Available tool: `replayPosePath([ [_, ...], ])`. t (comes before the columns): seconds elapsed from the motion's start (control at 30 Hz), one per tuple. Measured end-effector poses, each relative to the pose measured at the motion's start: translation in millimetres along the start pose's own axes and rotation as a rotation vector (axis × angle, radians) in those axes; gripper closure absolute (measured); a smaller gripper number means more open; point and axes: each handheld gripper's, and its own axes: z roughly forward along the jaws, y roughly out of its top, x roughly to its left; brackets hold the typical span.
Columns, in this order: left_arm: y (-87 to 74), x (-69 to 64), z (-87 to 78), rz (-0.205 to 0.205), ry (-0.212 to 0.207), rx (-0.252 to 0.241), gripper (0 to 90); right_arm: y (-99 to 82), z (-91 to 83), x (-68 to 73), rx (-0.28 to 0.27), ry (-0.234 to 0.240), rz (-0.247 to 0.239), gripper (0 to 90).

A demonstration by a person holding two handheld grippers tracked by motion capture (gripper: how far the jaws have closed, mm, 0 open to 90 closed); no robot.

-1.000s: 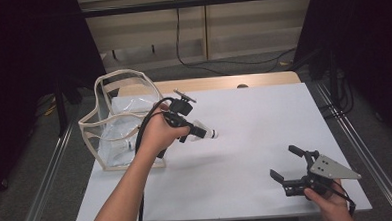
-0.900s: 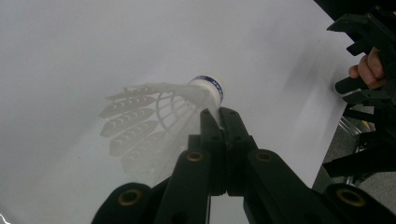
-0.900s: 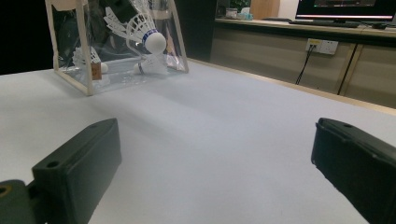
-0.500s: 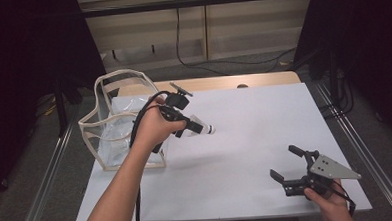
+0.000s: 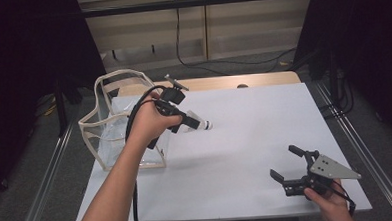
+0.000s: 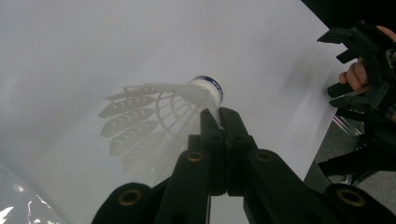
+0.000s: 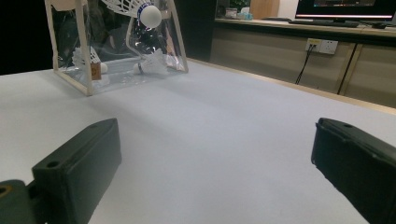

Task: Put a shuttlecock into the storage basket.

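A white shuttlecock (image 6: 154, 112) with a blue-banded cork hangs over the white table (image 5: 254, 123). My left gripper (image 6: 218, 114) is shut on it, its jaws pinching the skirt just below the cork. In the high view the left gripper (image 5: 197, 123) and the shuttlecock (image 5: 205, 124) hover just right of a clear bag (image 5: 115, 124) with cream trim. In the right gripper view the bag (image 7: 84, 42) holds two more shuttlecocks (image 7: 152, 65), and the held shuttlecock (image 7: 140, 11) floats in front of it. My right gripper (image 5: 282, 161) rests open at the table's near right corner, nothing between its jaws.
A wooden strip runs along the table's far edge (image 5: 223, 82). Metal rails (image 5: 355, 143) flank the table on both sides. Broad bare tabletop lies between the two grippers. Dark curtains stand at both sides of the room.
My left hand has lifted the shuttlecock slightly and drawn it back a little toward the bag. The right gripper has stayed still.
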Motion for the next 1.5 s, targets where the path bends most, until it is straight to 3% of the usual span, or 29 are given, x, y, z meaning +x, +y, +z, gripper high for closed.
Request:
replayPosePath([
  [0.77, 9.1, -1.7, -20.7, -0.007, 0.017, 0.01, 90.0, 0.0, 0.1, 0.2, 0.0, 0.001, -0.002, 1.1],
  [0.87, 10.0, -0.5, -24.3, 0.009, 0.02, 0.021, 90.0, 0.0, 0.1, 0.1, 0.0, 0.0, -0.001, 1.1],
  [1.43, 14.8, -0.4, -34.3, -0.016, 0.028, -0.011, 90.0, 0.0, 0.3, 0.2, 0.0, 0.002, -0.001, 1.1],
  [1.5, 15.2, 0.0, -35.7, -0.01, 0.025, 0.003, 90.0, 0.1, 0.1, 0.0, 0.0, 0.001, -0.002, 1.1],
])
